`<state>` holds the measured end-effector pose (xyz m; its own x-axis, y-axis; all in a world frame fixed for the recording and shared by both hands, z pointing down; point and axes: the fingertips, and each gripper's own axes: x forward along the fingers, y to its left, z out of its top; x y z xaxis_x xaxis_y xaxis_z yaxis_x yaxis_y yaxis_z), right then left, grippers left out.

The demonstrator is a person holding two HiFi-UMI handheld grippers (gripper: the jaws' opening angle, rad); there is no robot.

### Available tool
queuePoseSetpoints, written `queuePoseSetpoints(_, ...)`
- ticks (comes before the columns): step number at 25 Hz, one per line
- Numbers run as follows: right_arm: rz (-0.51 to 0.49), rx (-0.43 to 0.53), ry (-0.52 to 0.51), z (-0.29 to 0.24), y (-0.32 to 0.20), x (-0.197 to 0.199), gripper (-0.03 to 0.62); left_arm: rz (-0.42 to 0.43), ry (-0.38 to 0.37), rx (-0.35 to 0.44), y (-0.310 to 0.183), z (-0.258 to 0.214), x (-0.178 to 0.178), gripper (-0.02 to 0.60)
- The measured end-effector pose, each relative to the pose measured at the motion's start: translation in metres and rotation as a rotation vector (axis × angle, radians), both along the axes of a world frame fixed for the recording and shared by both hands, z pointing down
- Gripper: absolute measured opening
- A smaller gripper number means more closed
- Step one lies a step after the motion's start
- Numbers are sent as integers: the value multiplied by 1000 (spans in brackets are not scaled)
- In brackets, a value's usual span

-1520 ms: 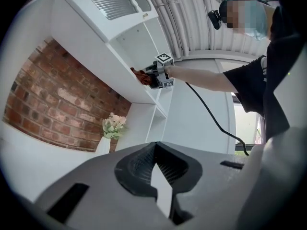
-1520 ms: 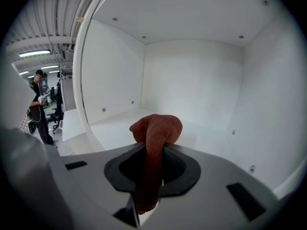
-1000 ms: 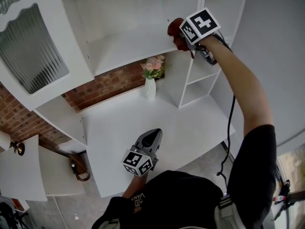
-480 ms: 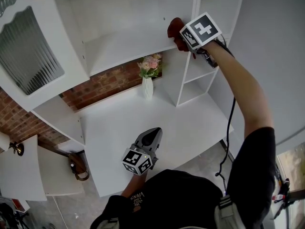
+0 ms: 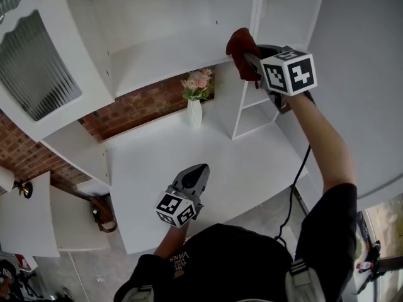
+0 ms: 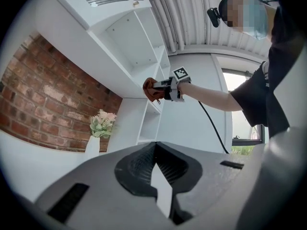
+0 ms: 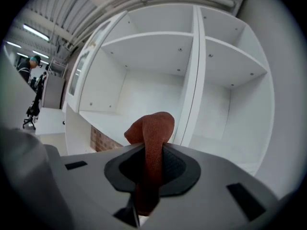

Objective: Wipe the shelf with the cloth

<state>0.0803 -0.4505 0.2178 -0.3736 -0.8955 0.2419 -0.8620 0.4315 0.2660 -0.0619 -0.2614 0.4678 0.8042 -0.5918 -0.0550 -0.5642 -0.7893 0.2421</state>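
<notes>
cloth [image 7: 152,133]: one, clamped in right gripper [image 5: 254,60]

A white shelf [image 5: 167,58] spans the open cabinet [image 5: 88,24]. Below it, a white countertop [image 5: 239,168] carries a white vase [image 5: 194,114] of pink flowers [image 5: 199,82] (set back by the brick wall [image 5: 135,112]).

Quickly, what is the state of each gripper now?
Left gripper: closed, holding nothing.
Right gripper: closed on the cloth.
</notes>
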Motion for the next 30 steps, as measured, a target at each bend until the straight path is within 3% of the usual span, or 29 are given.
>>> queuePoseSetpoints(4,-53,36,-114,26,28,3,58,-30,-18,11,-4,-3,-3,6)
queuePoseSetpoints(11,-84,-29,-260,104,60,15,58,-94,-48,19,-8,-6,-5,6)
queuePoseSetpoints(18,-111,-89,-342,166,89,18,58,-168,-65,14,-9,-5,-5,6)
queuePoseSetpoints(23,-139,-144,-382,211,112,16,58,-224,-74,-1,-6,-1,-2,6)
queuePoseSetpoints(30,-197,-312,-498,279,150,8,58,-288,-83,-19,4,8,13,6)
